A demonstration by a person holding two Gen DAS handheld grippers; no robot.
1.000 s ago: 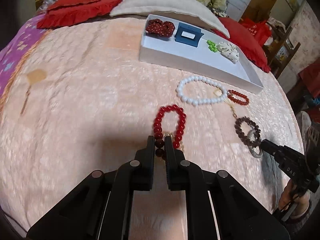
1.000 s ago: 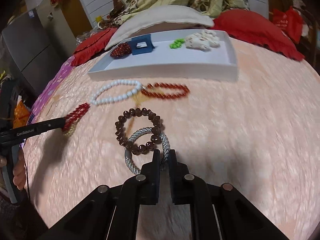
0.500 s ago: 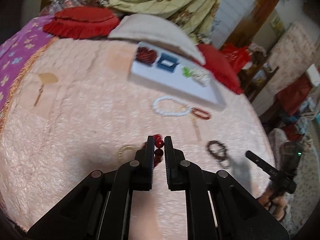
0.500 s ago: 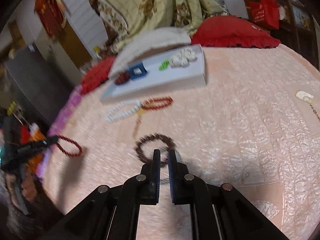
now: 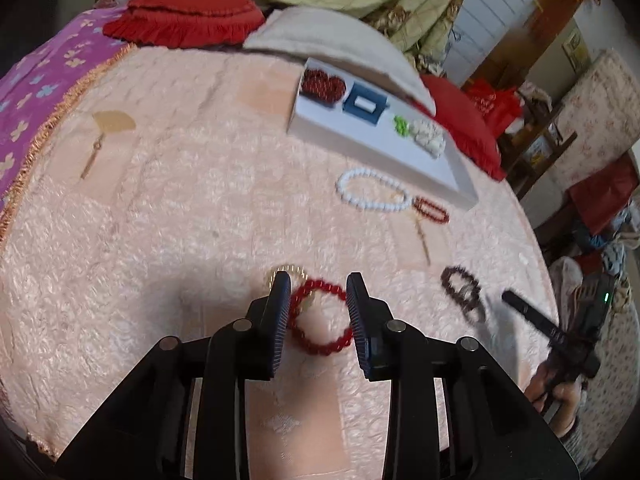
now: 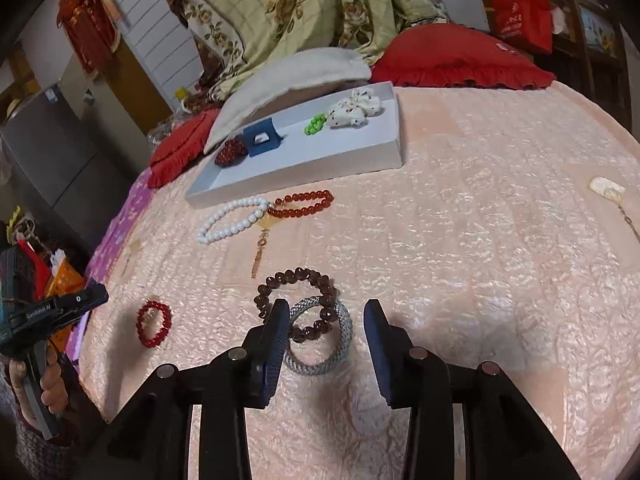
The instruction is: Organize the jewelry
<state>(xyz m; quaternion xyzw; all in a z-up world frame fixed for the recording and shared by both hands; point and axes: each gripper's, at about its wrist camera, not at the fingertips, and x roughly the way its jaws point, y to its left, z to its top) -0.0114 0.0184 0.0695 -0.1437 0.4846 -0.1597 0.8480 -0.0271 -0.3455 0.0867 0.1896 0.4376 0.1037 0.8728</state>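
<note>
My left gripper [image 5: 318,312] jaws had just been opening; red bead bracelet [image 5: 320,322] lay loose on bed [image 5: 160,220] between them. My right gripper [image 6: 326,338] likewise, silver bangle [image 6: 320,340] released under brown bracelet [image 6: 298,300]. Advice: regrip single strand, carry to tray [image 6: 320,160].

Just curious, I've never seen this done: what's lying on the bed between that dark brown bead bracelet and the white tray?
In the right wrist view, between the brown bracelet and the tray lie a white bead string, a red-orange bead bracelet and a small gold fan charm.
</note>
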